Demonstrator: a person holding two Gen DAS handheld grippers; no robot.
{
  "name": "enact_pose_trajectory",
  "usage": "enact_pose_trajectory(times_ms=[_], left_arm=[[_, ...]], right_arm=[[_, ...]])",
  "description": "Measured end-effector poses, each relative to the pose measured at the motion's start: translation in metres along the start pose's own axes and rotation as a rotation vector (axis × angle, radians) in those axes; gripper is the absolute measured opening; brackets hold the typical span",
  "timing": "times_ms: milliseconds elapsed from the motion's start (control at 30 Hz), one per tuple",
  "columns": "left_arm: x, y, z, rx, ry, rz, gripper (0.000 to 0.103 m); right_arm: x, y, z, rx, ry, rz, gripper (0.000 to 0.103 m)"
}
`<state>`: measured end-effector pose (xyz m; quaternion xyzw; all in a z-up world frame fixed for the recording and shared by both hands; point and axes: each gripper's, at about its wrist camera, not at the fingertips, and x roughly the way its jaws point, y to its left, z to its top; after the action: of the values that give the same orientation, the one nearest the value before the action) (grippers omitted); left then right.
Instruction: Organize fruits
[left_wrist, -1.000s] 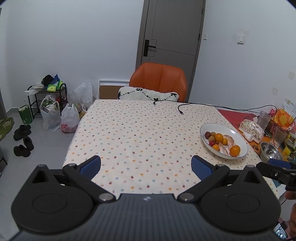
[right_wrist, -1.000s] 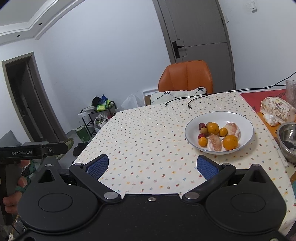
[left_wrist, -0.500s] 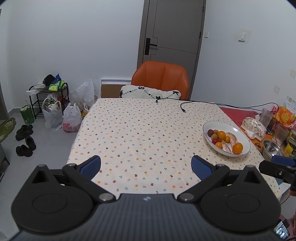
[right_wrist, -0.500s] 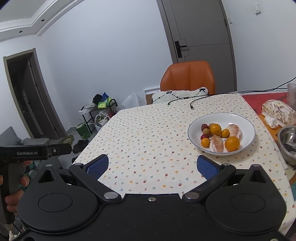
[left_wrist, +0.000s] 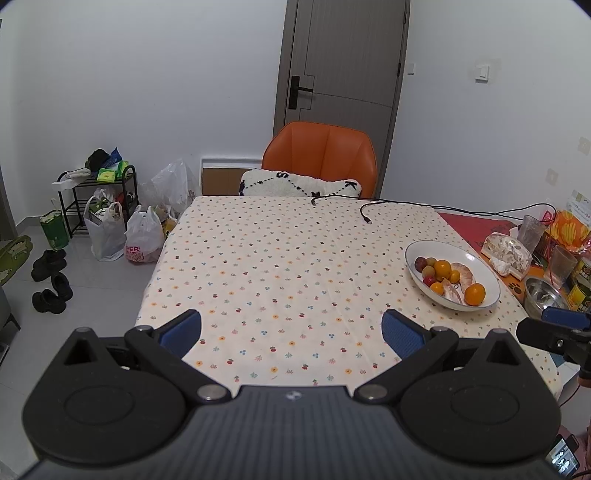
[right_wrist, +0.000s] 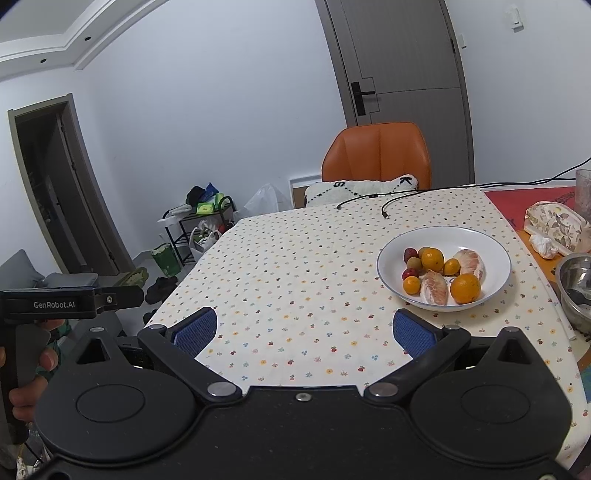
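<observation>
Both tools, the left tool (left_wrist: 291, 334) and the right tool (right_wrist: 303, 332), have drawn back from the table (left_wrist: 280, 266), jaws spread and holding nothing, while the fruits (right_wrist: 441, 275) sit gathered in the white bowl (right_wrist: 491, 243), seemingly already sorted.

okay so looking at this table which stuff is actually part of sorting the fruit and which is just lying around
Part of the job:
white round bowl
large orange citrus fruits
peeled pink pomelo segments
small dark red fruits
open left gripper
open right gripper

Just lying about:
black cables
steel bowl
orange chair
floral tissue box
</observation>
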<state>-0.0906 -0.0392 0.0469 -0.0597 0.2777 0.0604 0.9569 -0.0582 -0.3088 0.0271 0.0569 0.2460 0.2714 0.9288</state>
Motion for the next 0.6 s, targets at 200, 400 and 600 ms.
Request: enact_pose_trajectory(times_ms=[200, 400, 600], left_arm=[[-0.0011, 0.0018, 0.0006, 0.002, 0.0, 0.002, 0.103], [-0.0016, 0.0023, 0.0012, 0.004, 0.001, 0.002, 0.103], [-0.0016, 0.0021, 0.0013, 0.004, 0.0, 0.002, 0.103]], right_arm=[[0.0003, 0.0009, 0.0004, 0.0, 0.0, 0.0, 0.103], [0.0002, 0.0011, 0.0003, 0.002, -0.001, -0.001, 0.103], [0.0, 0.0009, 0.0003, 0.001, -0.002, 0.002, 0.103]])
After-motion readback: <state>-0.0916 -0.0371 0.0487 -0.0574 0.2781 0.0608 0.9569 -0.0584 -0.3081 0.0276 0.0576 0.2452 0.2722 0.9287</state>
